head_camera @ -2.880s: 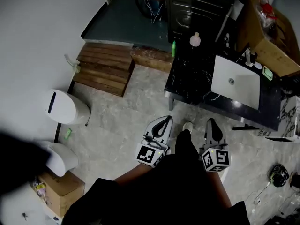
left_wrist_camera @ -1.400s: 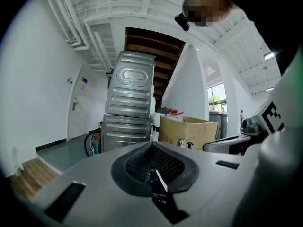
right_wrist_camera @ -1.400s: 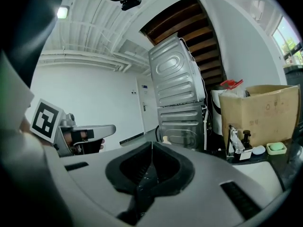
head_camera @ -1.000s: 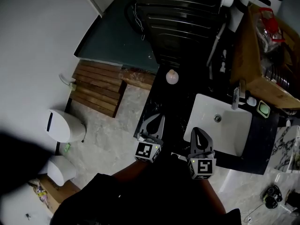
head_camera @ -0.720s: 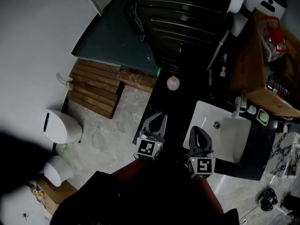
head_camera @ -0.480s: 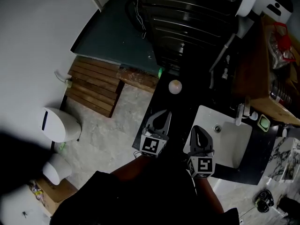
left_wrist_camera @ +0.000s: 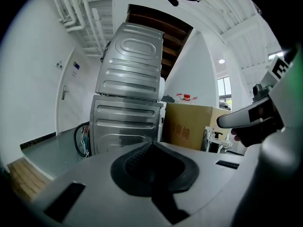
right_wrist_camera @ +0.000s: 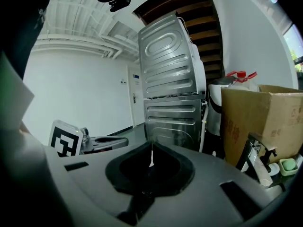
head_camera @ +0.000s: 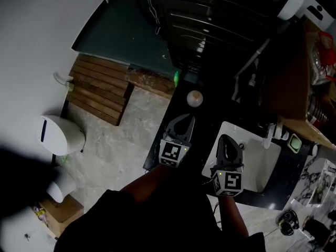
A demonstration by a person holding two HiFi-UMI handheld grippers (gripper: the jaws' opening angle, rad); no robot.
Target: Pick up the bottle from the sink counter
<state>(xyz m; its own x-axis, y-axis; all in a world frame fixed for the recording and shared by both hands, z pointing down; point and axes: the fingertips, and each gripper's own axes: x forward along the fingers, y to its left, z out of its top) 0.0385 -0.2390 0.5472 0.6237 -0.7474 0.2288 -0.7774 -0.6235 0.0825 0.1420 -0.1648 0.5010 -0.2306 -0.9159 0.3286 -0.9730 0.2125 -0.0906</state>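
Observation:
In the head view a pale round-topped bottle [head_camera: 194, 98] stands on the black sink counter [head_camera: 169, 121], with a small green bottle [head_camera: 176, 78] beyond it at the counter's far corner. My left gripper [head_camera: 186, 119] hovers over the counter just short of the pale bottle, jaws shut and empty. My right gripper [head_camera: 224, 138] hangs over the left rim of the white sink [head_camera: 257, 164], also shut and empty. Neither gripper view shows a bottle on the counter; the left gripper [left_wrist_camera: 151, 144] and right gripper [right_wrist_camera: 151, 146] show closed pads only.
Stacked steel machines [head_camera: 210, 14] stand behind the counter. A tap [head_camera: 270, 133] and green soap dish [head_camera: 294, 143] sit at the sink's far side, a cardboard box [right_wrist_camera: 265, 122] beside them. Wooden slats [head_camera: 97, 88], a white bin [head_camera: 60, 135] and tiled floor lie left.
The view has closed in on the counter. Both grippers have moved forward, the left to just short of the pale bottle, the right over the sink's rim. Both stay shut.

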